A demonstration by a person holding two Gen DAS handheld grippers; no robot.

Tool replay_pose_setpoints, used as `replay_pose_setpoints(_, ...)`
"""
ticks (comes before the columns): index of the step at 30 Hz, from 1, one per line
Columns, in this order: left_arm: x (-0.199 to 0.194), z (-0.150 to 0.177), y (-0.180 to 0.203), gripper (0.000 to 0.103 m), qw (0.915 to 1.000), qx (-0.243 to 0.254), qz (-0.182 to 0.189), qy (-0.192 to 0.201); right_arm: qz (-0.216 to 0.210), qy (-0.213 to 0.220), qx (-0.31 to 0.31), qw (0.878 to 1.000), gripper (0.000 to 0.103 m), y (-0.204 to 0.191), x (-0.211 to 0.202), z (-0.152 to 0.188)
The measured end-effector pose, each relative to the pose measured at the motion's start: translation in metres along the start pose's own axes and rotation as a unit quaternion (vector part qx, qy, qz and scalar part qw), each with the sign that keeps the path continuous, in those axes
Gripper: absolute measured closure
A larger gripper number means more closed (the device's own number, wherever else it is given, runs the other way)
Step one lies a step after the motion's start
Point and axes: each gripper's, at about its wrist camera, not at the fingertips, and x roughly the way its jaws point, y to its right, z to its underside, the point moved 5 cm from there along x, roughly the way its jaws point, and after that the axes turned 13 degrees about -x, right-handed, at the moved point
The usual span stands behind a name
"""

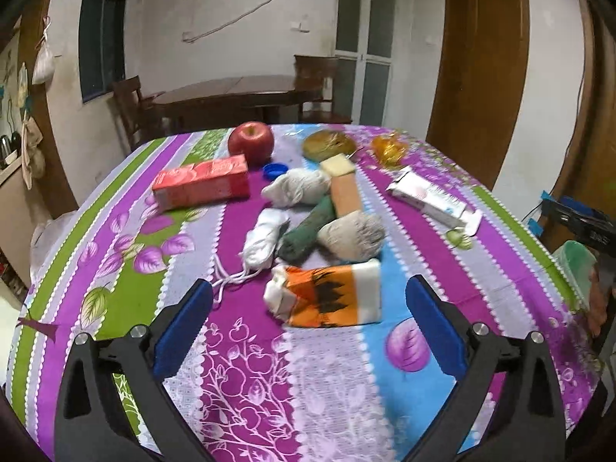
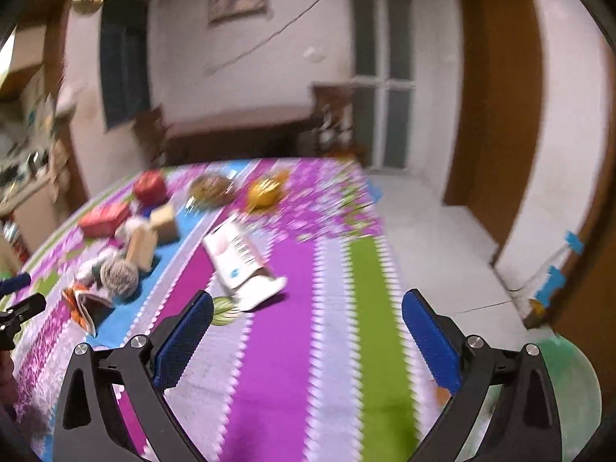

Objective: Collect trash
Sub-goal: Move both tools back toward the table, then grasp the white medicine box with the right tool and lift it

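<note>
Covering the table, a striped floral tablecloth (image 1: 246,377).

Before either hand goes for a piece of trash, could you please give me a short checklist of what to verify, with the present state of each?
1. Left tongs open and empty: ok, nothing between the blue pads.
2. Right tongs open and empty: ok.
3. A trash item in front of the left tongs: ok, the crushed orange carton lies just beyond the tips.
4. A trash item near the right tongs: ok, the opened white box lies ahead, slightly left.
5. Carton free of neighbours: cannot tell, the grey sock ball lies close behind it.
6. Bin within reach: cannot tell, only a green rim shows at the right table edge.
</note>
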Motion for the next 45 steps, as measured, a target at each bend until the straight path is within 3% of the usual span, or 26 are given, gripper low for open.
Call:
replay_pose_setpoints(6,0.026,0.006,0.002,0.006,0.9993,0.009,0.004,-0.037,-0.068,-0.058,-0.017,0.996,0.005,-0.028,0.072,-0.015)
replay_pose_setpoints(12,0.043,0.008,0.005,0.006,0.9981,0.006,0.009,-0.061,-0.116,-0.092,-0.052,0.988,0.005,-0.048,0.106,-0.023)
replay_pose_setpoints(22,0.058,0.008,0.012,0.006,0.9959,0.005,0.015,-0.089,-0.112,-0.137,-0.084,0.981,0.005,-0.053,0.163,-0.029)
replay_pose_setpoints(25,0.063,0.009,0.014,0.017,0.9951,0.004,0.017,-0.098,-0.120,-0.141,-0.086,0.979,0.013,-0.055,0.167,-0.030)
replay_pose_setpoints(28,0.064,0.010,0.016,0.019,0.9944,0.007,0.028,-0.102,-0.119,-0.130,-0.093,0.980,0.032,-0.060,0.163,-0.031)
replay_pose_setpoints(29,0.063,0.010,0.016,0.020,0.9943,0.008,0.030,-0.102,-0.119,-0.125,-0.093,0.980,0.044,-0.060,0.159,-0.030)
replay_pose_setpoints(30,0.062,0.011,0.016,0.020,0.9945,0.008,0.029,-0.100,-0.117,-0.126,-0.093,0.981,0.046,-0.063,0.157,-0.030)
replay_pose_setpoints(38,0.027,0.023,0.014,0.021,0.9962,0.019,0.028,-0.080,-0.108,-0.109,-0.079,0.985,0.053,-0.066,0.109,-0.005)
replay_pose_setpoints(45,-0.007,0.018,0.020,0.020,0.9990,0.022,0.005,-0.040,-0.102,-0.059,-0.037,0.992,0.053,-0.078,0.020,0.027)
